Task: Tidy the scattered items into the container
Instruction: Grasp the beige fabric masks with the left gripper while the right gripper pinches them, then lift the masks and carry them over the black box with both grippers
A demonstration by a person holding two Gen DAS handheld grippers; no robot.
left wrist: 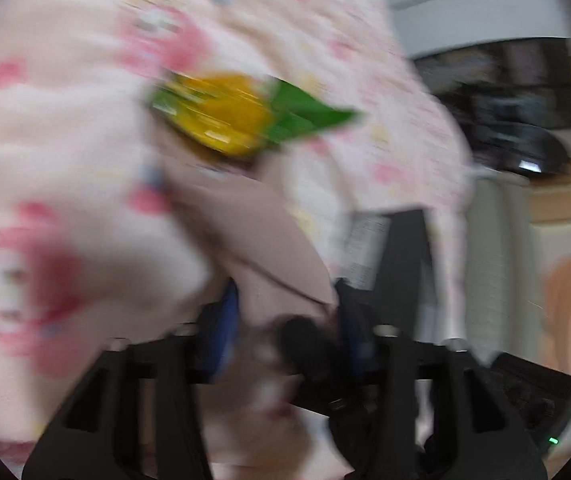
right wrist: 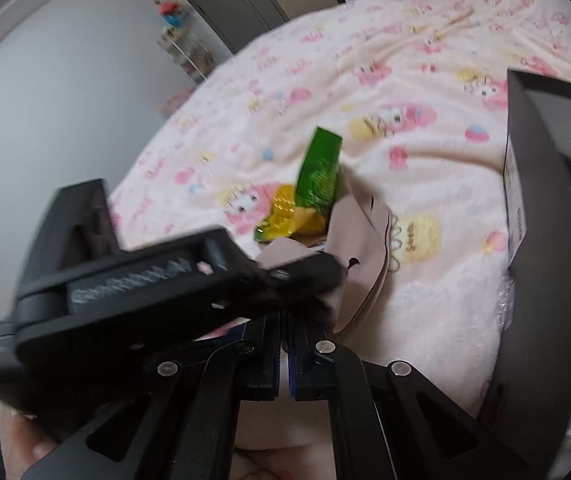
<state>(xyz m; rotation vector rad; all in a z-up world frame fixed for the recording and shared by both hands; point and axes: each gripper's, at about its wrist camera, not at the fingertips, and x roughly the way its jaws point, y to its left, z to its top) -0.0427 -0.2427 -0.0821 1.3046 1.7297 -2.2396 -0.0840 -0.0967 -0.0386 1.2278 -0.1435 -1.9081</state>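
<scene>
Beige cloth (left wrist: 281, 240) between left hand-held gripper (left wrist: 285, 304) fingers; right hand-held gripper (right wrist: 285, 328) closed, tilted down.

Soft, even indoor light, with no hard shadows or glare. The left wrist view is heavily smeared by motion blur; the right wrist view is sharper. Both bend at their dark round edges.

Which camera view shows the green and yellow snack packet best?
The right wrist view: the snack packet lies sharp on the pink blanket, beside beige cloth. The left wrist view shows the packet too, larger but badly blurred.
</scene>
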